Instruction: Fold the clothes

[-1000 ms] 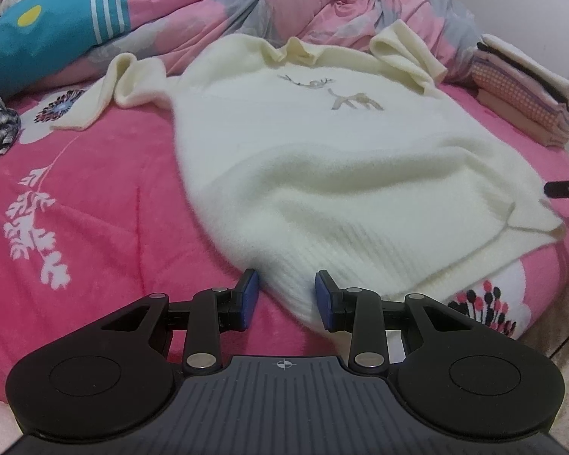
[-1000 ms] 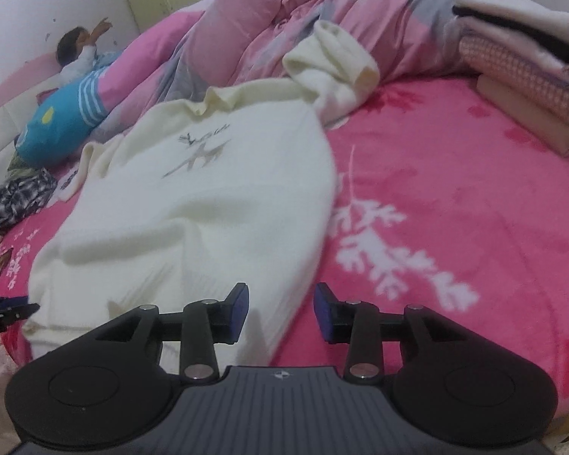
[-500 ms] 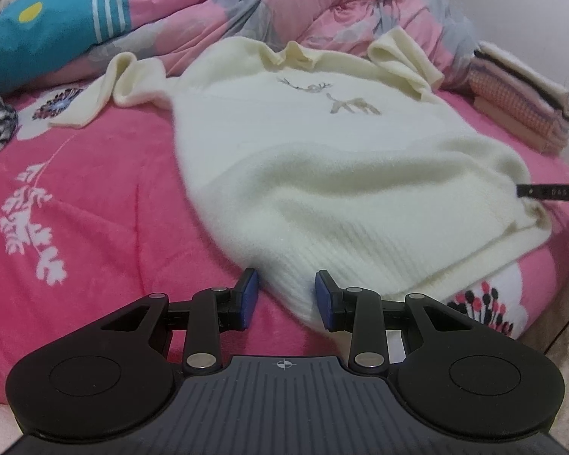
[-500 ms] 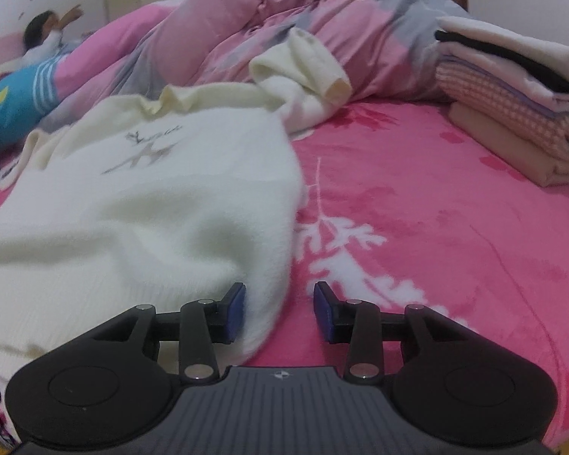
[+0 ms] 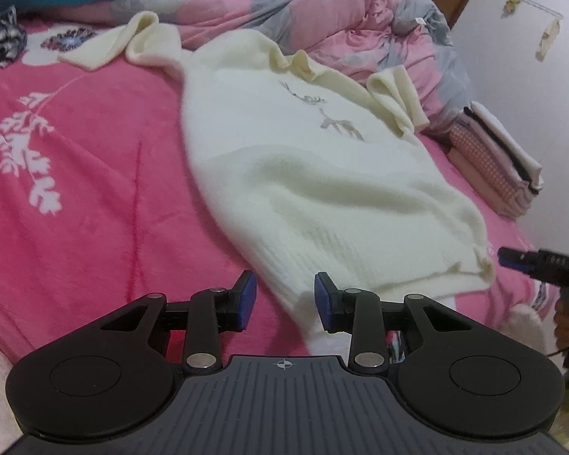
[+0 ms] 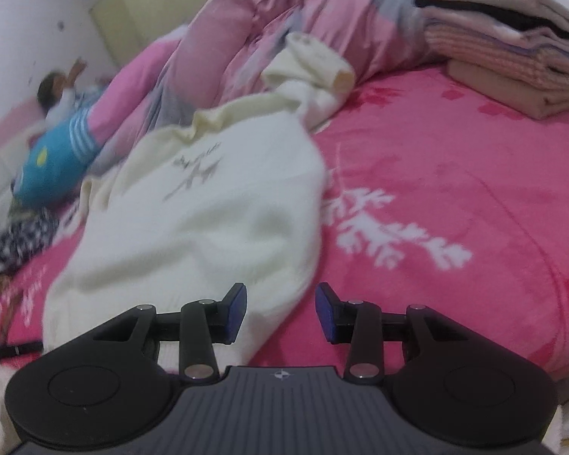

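A cream knit sweater [image 5: 322,174] with a small deer motif lies face up on the pink bed cover [image 5: 76,197], hem towards me and sleeves spread at the far end. My left gripper [image 5: 282,297] is open, with the hem's left corner lying loose between its blue pads. In the right wrist view the same sweater [image 6: 208,220] fills the left half. My right gripper [image 6: 280,303] is open at the hem's right corner, the knit lying against its left pad [image 6: 234,305]. Its dark tip [image 5: 519,259] shows in the left wrist view just right of the hem.
A stack of folded clothes [image 6: 512,49] stands on the bed at the right. A bunched pink and grey quilt [image 5: 322,11] lies behind the sweater. A person in blue [image 6: 57,140] lies at the far end. A dark checked garment [image 5: 0,34] sits far left.
The left view has rolled, so the sweater now runs slantwise. The right gripper's tip has come closer to the hem's right corner. The right view has swung sideways and back. Both jaws kept their gap.
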